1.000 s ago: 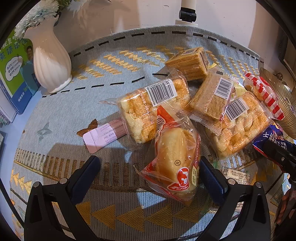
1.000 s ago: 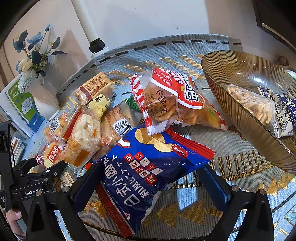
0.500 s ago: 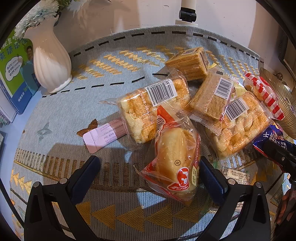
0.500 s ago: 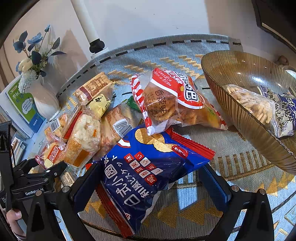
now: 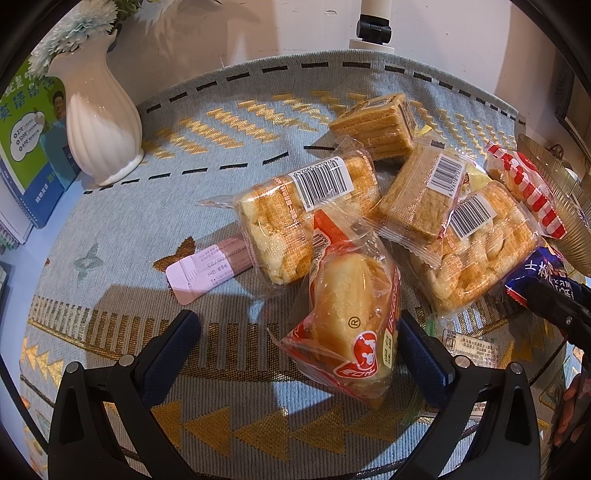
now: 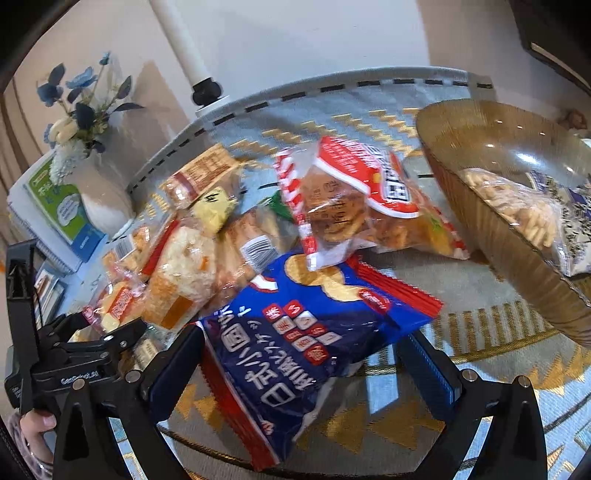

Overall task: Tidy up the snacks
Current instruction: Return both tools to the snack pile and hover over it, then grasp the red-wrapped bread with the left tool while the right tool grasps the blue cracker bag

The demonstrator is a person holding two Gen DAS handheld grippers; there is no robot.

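Note:
My left gripper (image 5: 295,332) is open, its fingers either side of a red-and-clear bread packet (image 5: 347,321) lying on the patterned mat (image 5: 147,236). Behind the bread packet lie several clear packets of rice crackers (image 5: 306,218) and biscuits (image 5: 417,195). My right gripper (image 6: 299,354) is open around a blue snack bag (image 6: 306,332), which lies between its fingers. A red-and-white snack bag (image 6: 354,199) lies behind the blue bag. An amber glass bowl (image 6: 491,166) at the right holds two snack packets (image 6: 517,218).
A white vase with flowers (image 5: 99,122) and green books (image 5: 29,133) stand at the left. A pink sachet (image 5: 207,269) lies on the mat. A lamp post base (image 5: 373,29) stands at the back. My left gripper also shows in the right wrist view (image 6: 96,343).
The right wrist view has blurred and tilted, with the blue bag shifted slightly between the fingers. The left gripper has not moved.

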